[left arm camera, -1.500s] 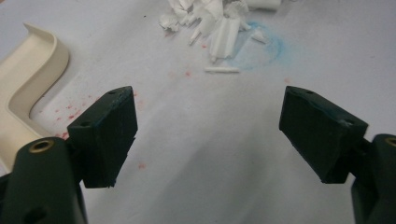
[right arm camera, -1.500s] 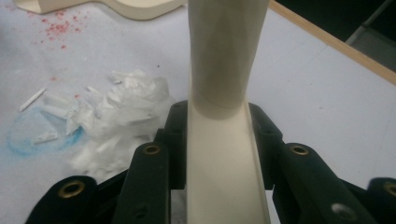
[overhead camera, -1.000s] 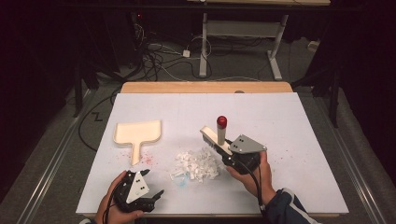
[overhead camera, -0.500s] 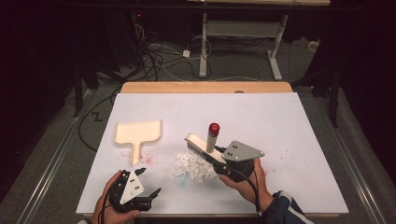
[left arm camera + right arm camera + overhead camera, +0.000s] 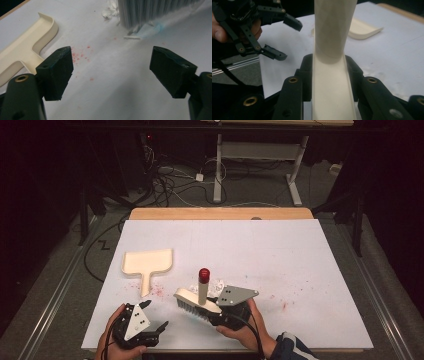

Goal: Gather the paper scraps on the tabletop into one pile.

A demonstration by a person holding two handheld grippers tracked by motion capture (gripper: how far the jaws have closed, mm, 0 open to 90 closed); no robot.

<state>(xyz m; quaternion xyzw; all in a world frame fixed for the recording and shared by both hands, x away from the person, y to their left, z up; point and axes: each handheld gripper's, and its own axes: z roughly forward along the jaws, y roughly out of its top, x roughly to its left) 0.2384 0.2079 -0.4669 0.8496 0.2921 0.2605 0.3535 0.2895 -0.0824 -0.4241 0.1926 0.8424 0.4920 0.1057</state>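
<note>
Brush [image 5: 196,301] with a cream body, grey bristles and a red-capped upright handle sits on the white table [image 5: 300,260], just right of and nearer the person than the cream dustpan [image 5: 147,263]. The right gripper [image 5: 220,312] pinches the brush's cream body between its two black jaws; in the right gripper view the jaws press against both sides of that body [image 5: 332,82]. The bristles [image 5: 150,11] rest on the table over a few white scraps [image 5: 110,11], which lie on the far side of the brush from the dustpan's handle.

The left gripper [image 5: 150,330] hovers low near the table's front edge, nearer the person than the dustpan, with its jaws spread wide and nothing between them. Faint red specks [image 5: 81,55] dot the table just beside the dustpan handle [image 5: 15,72], between it and the brush.
</note>
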